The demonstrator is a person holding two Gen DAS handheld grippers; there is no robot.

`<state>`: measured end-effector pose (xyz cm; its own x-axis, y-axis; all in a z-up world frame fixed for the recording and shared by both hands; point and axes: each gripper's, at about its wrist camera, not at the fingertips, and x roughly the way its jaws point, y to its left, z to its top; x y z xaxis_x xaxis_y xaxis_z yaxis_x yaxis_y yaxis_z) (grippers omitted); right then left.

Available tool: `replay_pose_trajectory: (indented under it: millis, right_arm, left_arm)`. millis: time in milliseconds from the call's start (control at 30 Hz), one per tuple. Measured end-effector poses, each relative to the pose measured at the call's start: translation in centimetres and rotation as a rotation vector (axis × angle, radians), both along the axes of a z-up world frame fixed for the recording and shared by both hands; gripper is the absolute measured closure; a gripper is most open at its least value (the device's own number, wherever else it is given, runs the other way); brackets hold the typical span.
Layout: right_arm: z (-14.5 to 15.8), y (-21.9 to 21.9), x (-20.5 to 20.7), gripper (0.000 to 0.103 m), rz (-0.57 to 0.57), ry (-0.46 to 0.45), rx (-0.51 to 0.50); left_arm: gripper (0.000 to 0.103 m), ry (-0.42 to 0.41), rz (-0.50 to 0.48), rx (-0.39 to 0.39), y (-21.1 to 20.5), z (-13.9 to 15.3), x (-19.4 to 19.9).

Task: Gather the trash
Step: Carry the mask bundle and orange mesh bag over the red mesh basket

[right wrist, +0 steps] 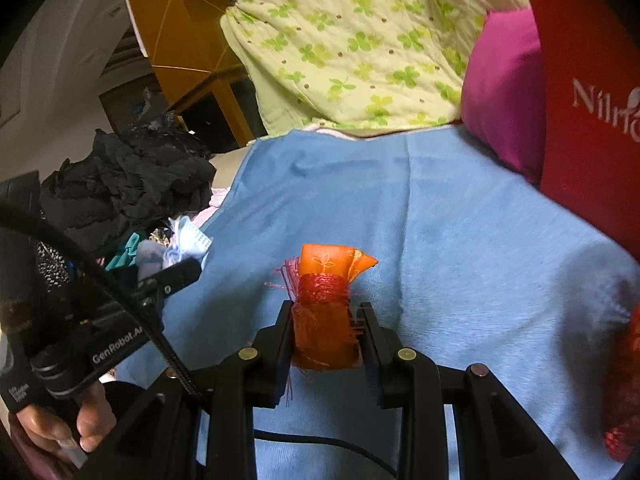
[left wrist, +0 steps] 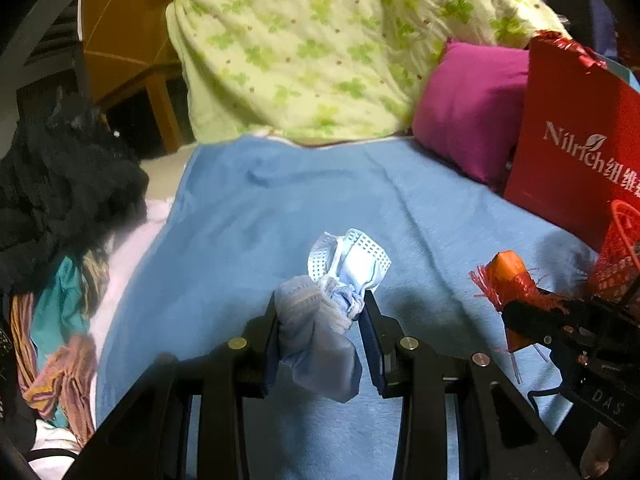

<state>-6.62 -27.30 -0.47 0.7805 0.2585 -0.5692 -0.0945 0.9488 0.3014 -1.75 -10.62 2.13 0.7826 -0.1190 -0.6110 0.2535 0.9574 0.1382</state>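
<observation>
Masks (left wrist: 340, 276) clamped, blue blanket (left wrist: 248, 220) beneath

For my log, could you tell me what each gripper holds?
Left gripper: crumpled face masks, mid-bundle. Right gripper: orange wrapper in red netting, lower half.

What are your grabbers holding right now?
Left hand-held gripper shut on crumpled face masks. Right hand-held gripper shut on orange wrapper bundle. Nothing blocking.

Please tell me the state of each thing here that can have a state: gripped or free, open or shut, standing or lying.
Left gripper: shut on masks.
Crumpled light-blue face masks: gripped, lifted above blanket.
Right gripper: shut on bundle.
Orange wrapper with red mesh bundle: gripped.
Red paper bag: standing upright.
Blue blanket: spread flat.
</observation>
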Motion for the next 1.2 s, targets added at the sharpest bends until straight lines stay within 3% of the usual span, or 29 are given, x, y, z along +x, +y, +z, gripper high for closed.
replay_pose_trajectory:
  millis: [533, 1200]
  right_arm:
    - [6.1, -1.7, -7.1, 0.070, -0.051, -0.114, -0.048]
    - [10.6, -4.7, -14.0, 0.070, -0.134, -0.223, -0.063]
  left_arm:
    - [0.065, -0.129, -0.082, -0.009, -2.1, 6.2, -6.3]
    - [0.065, -0.208, -0.173, -0.006, -6.2, 10.5, -11.6]
